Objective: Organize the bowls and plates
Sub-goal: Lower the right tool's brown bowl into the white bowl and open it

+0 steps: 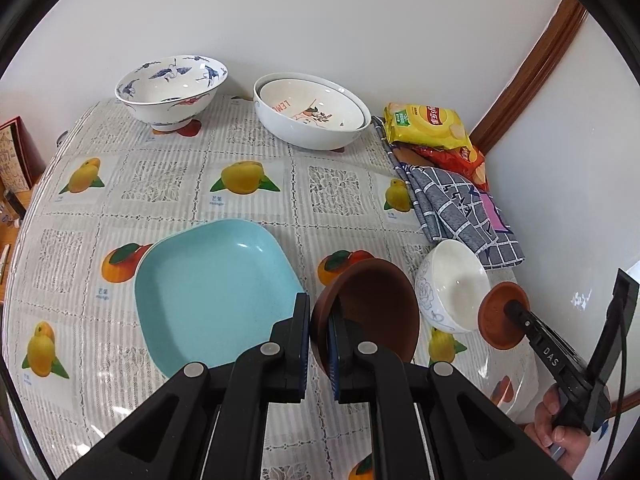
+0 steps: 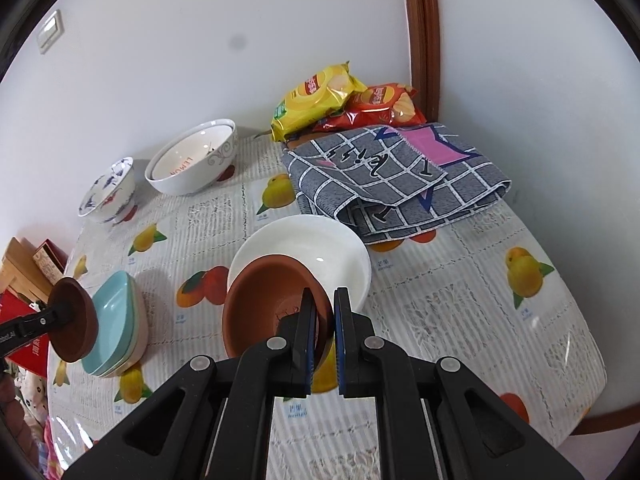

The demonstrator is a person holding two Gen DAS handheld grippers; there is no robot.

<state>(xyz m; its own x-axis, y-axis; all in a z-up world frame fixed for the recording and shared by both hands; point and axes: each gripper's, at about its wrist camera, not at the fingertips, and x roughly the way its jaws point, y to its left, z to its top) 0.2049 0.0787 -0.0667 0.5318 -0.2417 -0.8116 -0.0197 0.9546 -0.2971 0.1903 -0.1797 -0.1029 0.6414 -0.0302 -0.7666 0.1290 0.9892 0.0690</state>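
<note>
From my left wrist camera, my left tongs [image 1: 319, 330] are pinched narrow on the rim of a dark brown bowl [image 1: 372, 308], one blue-padded finger inside and one outside, so the bowl hangs tilted on its side above the bench [image 1: 248, 196]. The bowl is matte, like unglazed clay. Just left of it lies a glossy turquoise square dish [image 1: 212, 292] with rounded corners. Toward the right edge of the bench, my right tongs [image 1: 510, 306] reach in from low right, my hand [image 1: 560, 428] wrapped round the handle, carrying a small terracotta bowl [image 1: 502, 316] tipped against a white bowl with a faint blue floral outside [image 1: 452, 284]. By the far edge stand a footed porcelain bowl painted with blue cranes [image 1: 172, 88] and a large white bowl with a lemon-print dish nested inside [image 1: 312, 112]. A folded grey checked cloth [image 1: 456, 208] and a yellow crisp packet [image 1: 428, 124] sit in the far right corner.

From my right wrist camera, my right tongs [image 2: 324, 332] are closed narrow on the near rim of the terracotta bowl [image 2: 268, 300], which leans tilted into the smooth white bowl [image 2: 316, 256]. At the left edge of the bench, my left tongs [image 2: 60, 312] hold the dark brown bowl [image 2: 74, 320] on edge, touching or just beside a stack of turquoise dishes [image 2: 116, 320]; I cannot tell which. The plastic cloth on the bench [image 2: 460, 300] is printed with mangoes and lace squares.
</note>
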